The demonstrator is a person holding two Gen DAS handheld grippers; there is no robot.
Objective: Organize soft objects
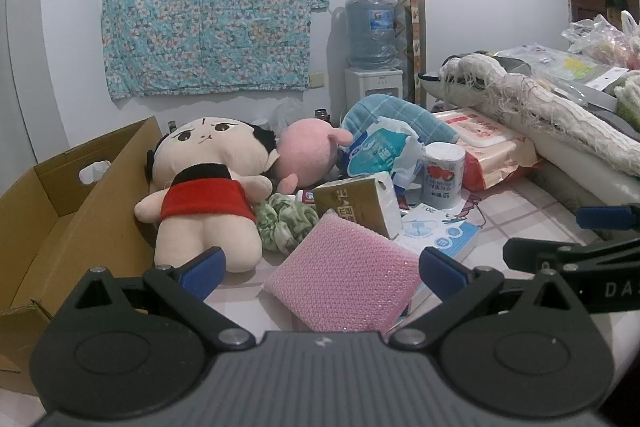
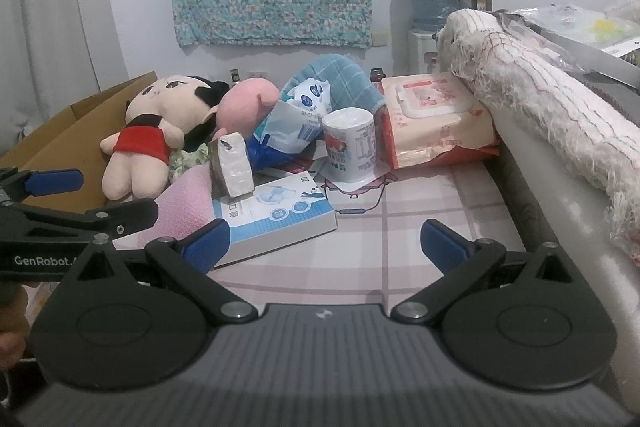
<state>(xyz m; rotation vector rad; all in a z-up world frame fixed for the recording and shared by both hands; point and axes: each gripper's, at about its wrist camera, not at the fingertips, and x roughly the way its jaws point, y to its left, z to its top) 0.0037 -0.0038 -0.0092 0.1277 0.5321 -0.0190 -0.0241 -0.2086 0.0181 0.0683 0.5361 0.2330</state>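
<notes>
Both jaws gape wide and empty: the left hand-held gripper (image 1: 322, 273) frames a pink sponge (image 1: 344, 283) lying flat on the counter (image 2: 420, 227), the right hand-held gripper (image 2: 326, 247) hovers over bare checked cloth. Beyond, at 11 o'clock, a red-shirted doll (image 1: 208, 187) leans against a cardboard box (image 1: 60, 211); a pink plush (image 1: 310, 151) lies behind it.

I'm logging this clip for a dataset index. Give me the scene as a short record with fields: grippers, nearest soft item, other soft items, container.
left gripper: open, jaws either side of the pink sponge, not gripping it
right gripper: open, empty, over the checked tablecloth
nearest soft item: pink sponge, leaning on a face mask box
other soft items: doll in red top, pink plush, green scrunchie, blue towel
container: open cardboard box, beside the doll
</notes>
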